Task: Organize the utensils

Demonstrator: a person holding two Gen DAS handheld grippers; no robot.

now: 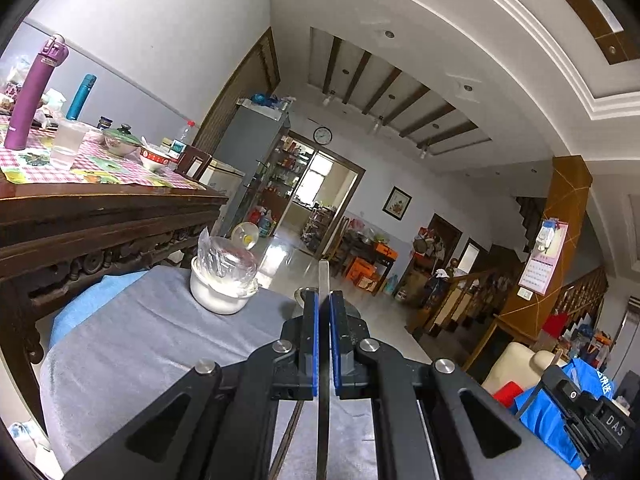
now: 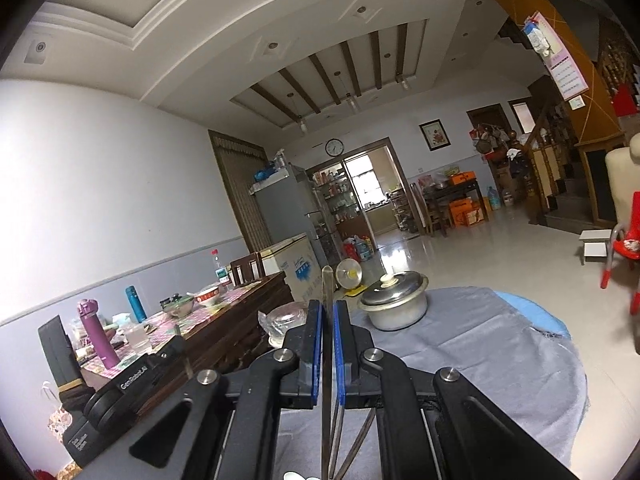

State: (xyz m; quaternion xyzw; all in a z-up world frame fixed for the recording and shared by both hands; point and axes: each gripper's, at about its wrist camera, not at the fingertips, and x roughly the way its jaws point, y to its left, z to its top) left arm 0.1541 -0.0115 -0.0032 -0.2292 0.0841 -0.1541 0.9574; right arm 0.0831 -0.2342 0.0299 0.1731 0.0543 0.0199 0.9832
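Round table [image 1: 152,344] under a grey cloth [image 2: 480,352], blue cover showing at its edge, in a large living room with glossy pale floor, white-and-wood ceiling, wall clock [image 1: 322,135], fridge [image 2: 288,200] and stairs at right. A dark carved wooden table [image 1: 100,216] stands just beside it with a pink checked cloth; on it a purple bottle [image 1: 34,96], teal bottle [image 1: 81,96], plastic cup [image 1: 68,142], green-lidded bowl [image 1: 122,140] and a red-patterned bowl [image 1: 155,159]. On the grey cloth a white bowl [image 1: 220,292] topped by crinkled clear plastic wrap; contents can't be made out. Near it, in the right wrist view, a lidded metal pot [image 2: 394,300] with a white knob, closed. Left tongs [image 1: 324,308] are clamped on a flat metal utensil [image 1: 323,280], a thin steel strip held edge-on between the blue pads, its tip sticking out past the fingertips, its length running back under the tongs; its working end is hidden. Right tongs [image 2: 328,314] likewise pinch a narrow metal utensil handle [image 2: 327,284], rounded tip poking up above the pads. Both utensils are held off the table, above the grey cloth. Below the right tongs, a pair of thin brown chopsticks [image 2: 360,440] shows. The other gripper's black body appears at lower left of the right view.
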